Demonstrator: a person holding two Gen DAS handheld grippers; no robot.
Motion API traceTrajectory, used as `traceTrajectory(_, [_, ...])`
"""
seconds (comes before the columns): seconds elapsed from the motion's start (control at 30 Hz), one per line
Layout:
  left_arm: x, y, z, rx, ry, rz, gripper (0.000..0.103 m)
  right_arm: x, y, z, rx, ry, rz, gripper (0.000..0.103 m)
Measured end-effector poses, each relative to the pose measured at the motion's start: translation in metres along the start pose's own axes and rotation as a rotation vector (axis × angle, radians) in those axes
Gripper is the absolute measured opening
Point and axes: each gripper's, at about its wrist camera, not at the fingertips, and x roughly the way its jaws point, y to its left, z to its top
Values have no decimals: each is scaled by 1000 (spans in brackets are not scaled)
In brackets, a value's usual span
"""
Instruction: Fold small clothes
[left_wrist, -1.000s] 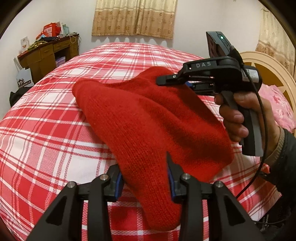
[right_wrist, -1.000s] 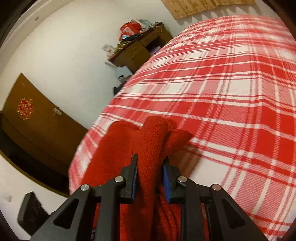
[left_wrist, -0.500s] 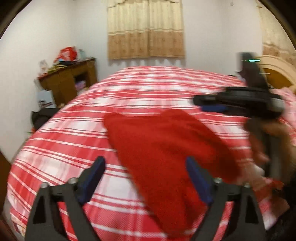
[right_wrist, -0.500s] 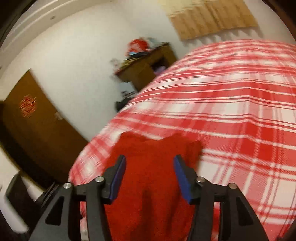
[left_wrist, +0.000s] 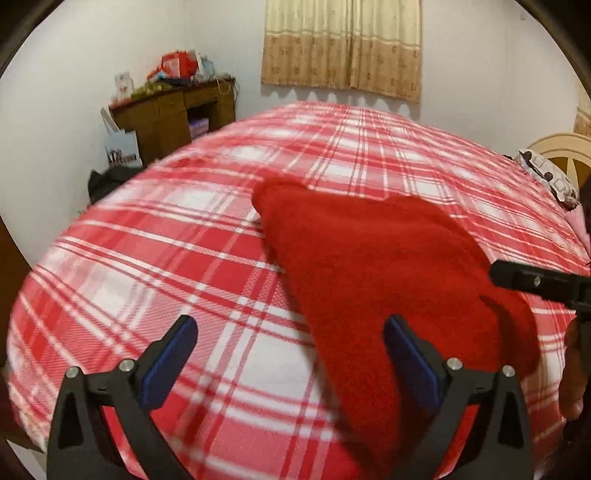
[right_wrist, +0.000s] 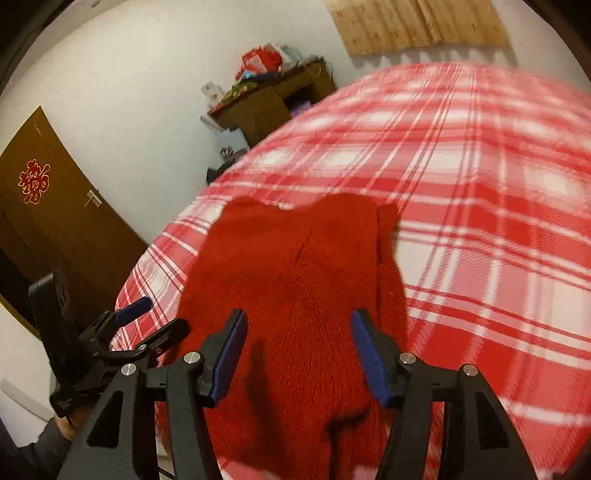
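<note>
A red knitted garment (left_wrist: 373, 266) lies folded on the red and white plaid bed (left_wrist: 207, 258); it also shows in the right wrist view (right_wrist: 295, 280). My left gripper (left_wrist: 290, 343) is open and empty, hovering above the garment's near left edge. My right gripper (right_wrist: 297, 339) is open and empty above the garment's near part. The right gripper's finger (left_wrist: 539, 284) enters the left wrist view at the right edge. The left gripper (right_wrist: 144, 321) shows at the lower left of the right wrist view.
A cluttered wooden desk (left_wrist: 173, 118) stands by the far wall, with a white bag (left_wrist: 123, 151) beside it. A curtain (left_wrist: 343, 48) hangs behind the bed. A cream headboard (left_wrist: 561, 151) and a pillow (left_wrist: 546, 177) are at right. A brown door (right_wrist: 48, 221) is left.
Both grippers opened and let go of the garment, then drew back and up. The garment dropped flat on the bed.
</note>
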Motion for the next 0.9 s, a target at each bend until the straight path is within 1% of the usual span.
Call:
traceTrajectory(0.1, [-25, 0, -6, 26, -30, 2, 103, -31, 17, -12, -29, -87, -117, 66])
traceTrajectory(0.17, [-38, 1, -6, 22, -60, -12, 103, -47, 28, -22, -53, -125, -154, 66])
traceTrajectory(0.23, [-48, 1, -3, 18, -82, -16, 103, -57, 38, -27, -81, -147, -169, 66])
traceTrajectory(0.27, [-56, 1, 0, 14, -107, -21, 103, -66, 46, -30, -105, -167, -189, 66])
traceTrajectory(0.37, [-70, -2, 8, 14, -147, -37, 103, -81, 59, -33, -154, -199, -195, 66])
traceTrajectory(0.43, [-74, -2, 9, 12, -163, -53, 103, -89, 63, -33, -153, -213, -197, 66])
traceTrajectory(0.53, [-80, -4, 12, 25, -178, -56, 103, -100, 66, -32, -143, -241, -209, 66])
traceTrajectory(0.9, [-87, -11, 13, 39, -202, -73, 103, -112, 75, -39, -156, -251, -198, 67])
